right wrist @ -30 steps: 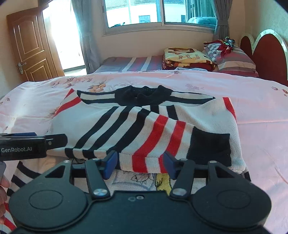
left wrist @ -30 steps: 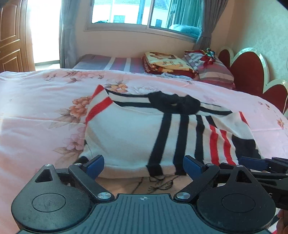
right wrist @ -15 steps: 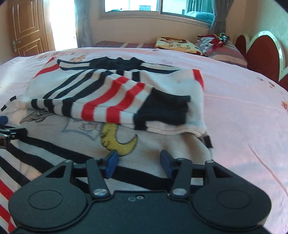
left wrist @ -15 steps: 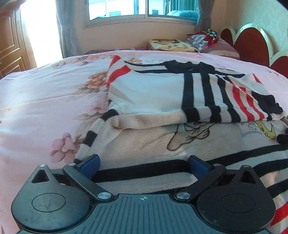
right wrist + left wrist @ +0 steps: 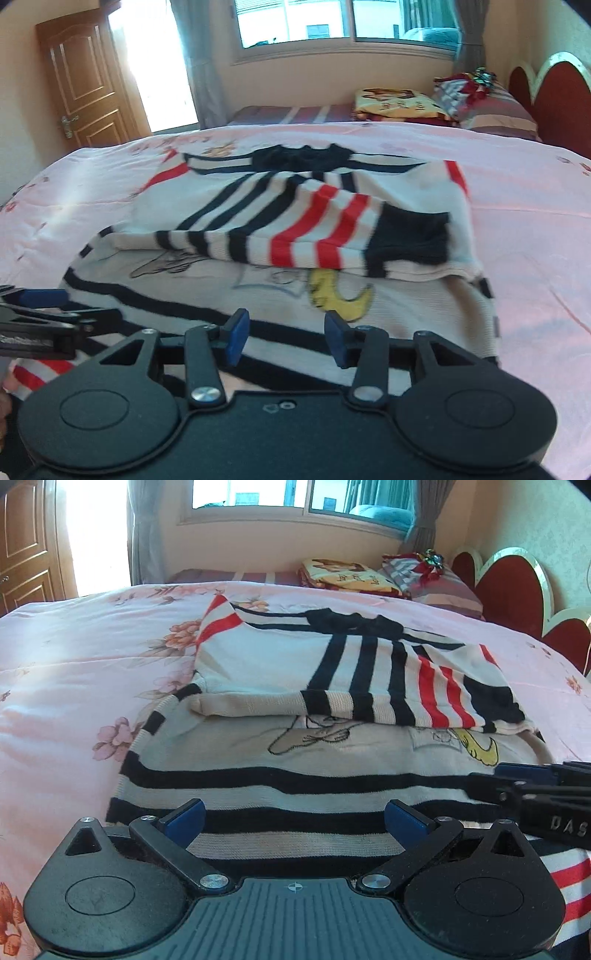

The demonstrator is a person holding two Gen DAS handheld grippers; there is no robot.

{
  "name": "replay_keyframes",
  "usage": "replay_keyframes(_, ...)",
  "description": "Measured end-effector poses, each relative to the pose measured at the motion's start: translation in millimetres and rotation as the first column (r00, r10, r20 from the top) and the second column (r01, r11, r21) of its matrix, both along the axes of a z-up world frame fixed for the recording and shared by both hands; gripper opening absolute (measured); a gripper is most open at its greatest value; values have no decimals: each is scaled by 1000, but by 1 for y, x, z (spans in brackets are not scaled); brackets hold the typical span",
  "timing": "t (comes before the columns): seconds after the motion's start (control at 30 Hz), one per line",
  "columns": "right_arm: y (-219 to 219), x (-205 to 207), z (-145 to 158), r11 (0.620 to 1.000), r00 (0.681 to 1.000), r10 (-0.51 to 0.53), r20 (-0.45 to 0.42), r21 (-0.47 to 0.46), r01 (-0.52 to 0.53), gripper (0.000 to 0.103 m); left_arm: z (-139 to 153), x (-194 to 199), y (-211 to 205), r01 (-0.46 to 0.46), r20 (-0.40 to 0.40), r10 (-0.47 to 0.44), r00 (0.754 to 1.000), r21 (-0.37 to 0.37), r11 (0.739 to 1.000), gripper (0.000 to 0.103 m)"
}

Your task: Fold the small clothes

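A pink floral bedspread [image 5: 66, 686] is spread over the bed. A folded yellow blanket [image 5: 395, 103] and striped pillows [image 5: 491, 107] are stacked near a red scalloped headboard [image 5: 513, 590]. A wooden door [image 5: 88, 85] and a curtained window [image 5: 332, 22] are seen behind.

The sweater [image 5: 295, 746] is made of knitted cloth with a ribbed, slightly rough look. The bed cover [image 5: 74, 686] is made of smooth, soft cloth printed with flowers. Each gripper body is made of matt black plastic, with shiny metal screws [image 5: 373, 880]. The fingers [image 5: 236, 334] are tipped with matt blue pads. The far door [image 5: 88, 85] is made of glossy brown wood.
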State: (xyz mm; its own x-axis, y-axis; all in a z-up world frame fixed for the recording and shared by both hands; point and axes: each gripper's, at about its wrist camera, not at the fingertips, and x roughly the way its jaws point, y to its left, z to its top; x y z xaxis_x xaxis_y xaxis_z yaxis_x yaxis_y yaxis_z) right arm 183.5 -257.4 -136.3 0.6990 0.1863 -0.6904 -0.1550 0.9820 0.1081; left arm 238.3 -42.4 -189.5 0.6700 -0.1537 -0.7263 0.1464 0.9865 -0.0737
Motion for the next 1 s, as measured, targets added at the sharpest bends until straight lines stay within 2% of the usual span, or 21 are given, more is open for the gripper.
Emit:
replay_keyframes(0.07,23,-3,-4,999,999,41,-18,-6,-41,42,-10,0,2,-5,-14,6,1000,26,1000,103)
replay_keyframes(0.1,31,-4,-7,999,999,43,-24,-23,-43,37,-17,1,6,-6,-29,7,1000,40,999,103)
replay_keyframes(0.2,40,-10,-20,996,998,32,-53,-85,-37,37,-25,-11,21,48,17,-49,999,92,995,103)
replay_keyframes(0.27,32,-23,-27,990,999,9,-41,-141,-15,37,-24,-18,36,54,15,-55,998,73,996,103)
replay_keyframes(0.4,-4,-53,-26,979,995,-92,-32,-184,85,37,-26,-36,66,68,29,-70,997,52,996,103)
replay_keyframes(0.53,-27,-72,-24,953,980,-198,-26,-239,186,37,-25,-50,72,94,47,-98,994,75,993,103)
replay_keyframes(0.67,-31,-80,-16,943,955,-292,-50,-182,279,39,-18,-57,83,22,-2,-22,1000,20,1000,103)
replay_keyframes(0.83,8,-90,4,969,975,-223,-6,-110,221,40,-2,-73,71,76,45,-75,996,-25,997,103)
replay_keyframes(0.9,31,-88,7,979,985,-175,2,-106,174,40,0,-72,58,102,39,-100,994,-49,994,103)
replay_keyframes(1.0,60,-84,3,987,993,-115,-9,-117,113,41,-4,-71,40,130,38,-129,991,-37,991,103)
